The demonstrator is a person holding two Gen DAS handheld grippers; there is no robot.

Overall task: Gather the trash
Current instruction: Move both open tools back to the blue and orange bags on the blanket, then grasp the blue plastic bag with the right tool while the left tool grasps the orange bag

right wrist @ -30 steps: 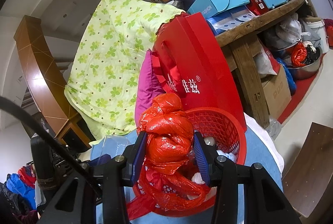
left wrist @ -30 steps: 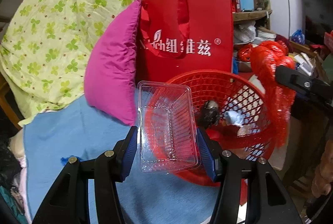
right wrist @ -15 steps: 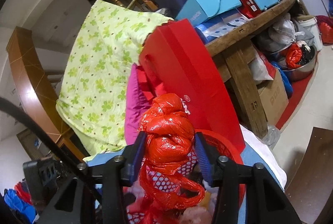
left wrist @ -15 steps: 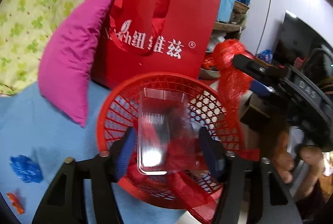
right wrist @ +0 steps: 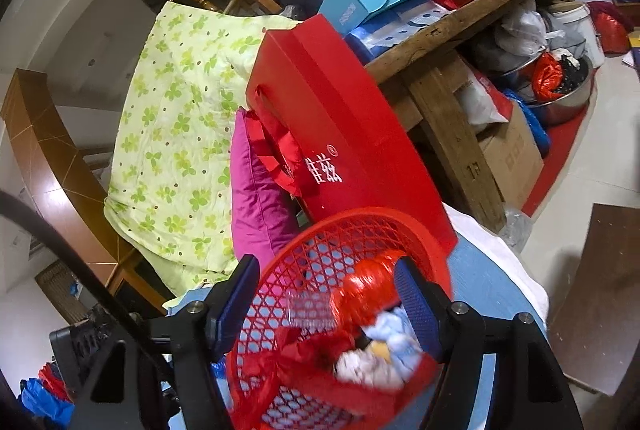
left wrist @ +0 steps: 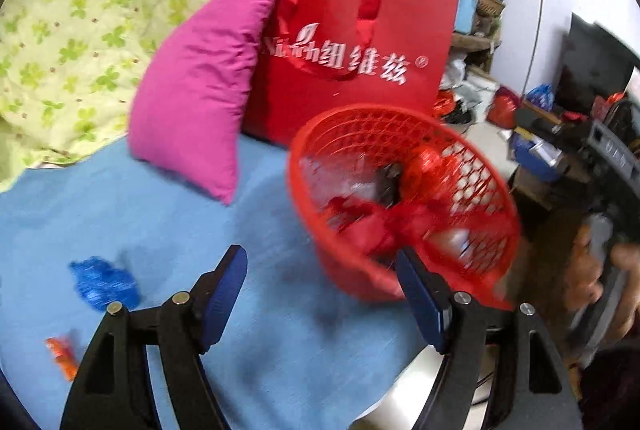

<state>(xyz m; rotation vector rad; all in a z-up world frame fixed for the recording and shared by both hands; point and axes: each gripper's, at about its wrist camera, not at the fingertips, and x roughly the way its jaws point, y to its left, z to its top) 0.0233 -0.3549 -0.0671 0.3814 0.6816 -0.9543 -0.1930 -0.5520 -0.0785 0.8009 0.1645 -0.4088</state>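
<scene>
Both my left gripper (left wrist: 320, 294) and right gripper (right wrist: 326, 300) jaws have just spread, now empty; the clear tray and red bag (right wrist: 370, 288) dropped into the basket (left wrist: 400, 118) ahead.

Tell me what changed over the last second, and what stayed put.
Both claws have just been opening and let go. The left claw dropped its clear plastic tray into the red basket and now holds nothing; the right claw released the red plastic bag into it. The basket, red gift bag and pink pillow stayed put.
</scene>
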